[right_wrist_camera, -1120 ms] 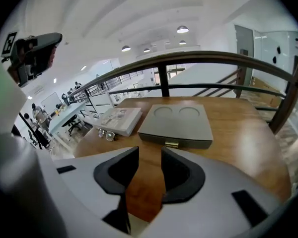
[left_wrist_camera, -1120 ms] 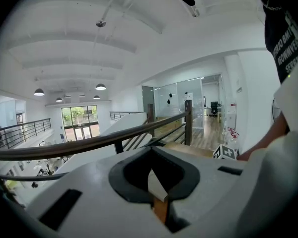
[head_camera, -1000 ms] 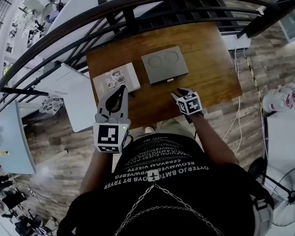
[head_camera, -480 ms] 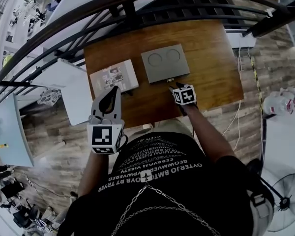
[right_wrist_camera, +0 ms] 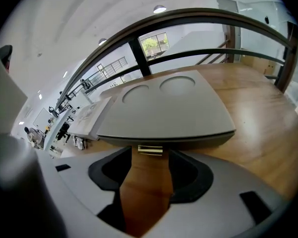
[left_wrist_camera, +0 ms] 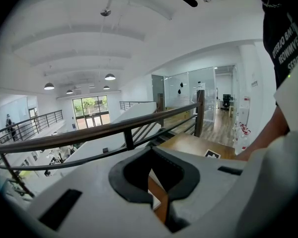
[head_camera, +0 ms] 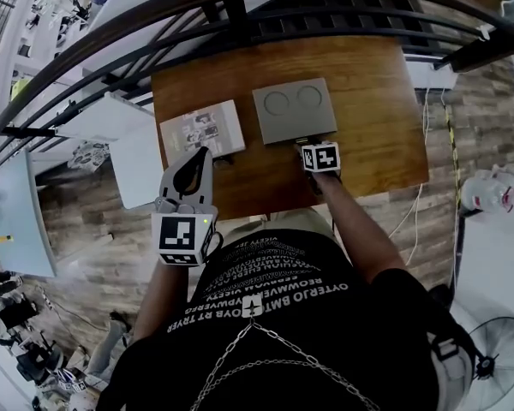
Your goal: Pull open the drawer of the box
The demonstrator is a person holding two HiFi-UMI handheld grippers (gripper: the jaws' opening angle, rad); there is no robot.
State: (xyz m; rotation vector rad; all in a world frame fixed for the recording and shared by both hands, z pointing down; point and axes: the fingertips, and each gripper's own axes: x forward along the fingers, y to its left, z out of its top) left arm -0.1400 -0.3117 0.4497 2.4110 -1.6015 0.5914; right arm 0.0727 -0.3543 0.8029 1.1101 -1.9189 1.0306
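Grey box on the wooden tabletop. Drawer on the box's near face, apparently shut, with a small brass pull tab sticking out at the middle of that face. Right tongs just in front of the box, jaws opening wide. Tab in line with the gap and just ahead of the tips; nothing pinched yet. Left tongs to the left of the box and nearer the person, lifted off the tabletop, jaws all but closed, empty. White carton just left of the box, apart from it.

Likely trouble from here:
- **Missed grip:** closing short of the tab and snapping on air, the tab seemingly only at the very tips.
- **Slip:** thin, slick-looking tab, so could slide out under a pull.
- **Box moving:** light-looking and unbraced, so may slide whole toward the person instead of giving up the drawer.
- **Bad pull line:** pulling upward or askew risks jamming the drawer or lifting the box's near edge.
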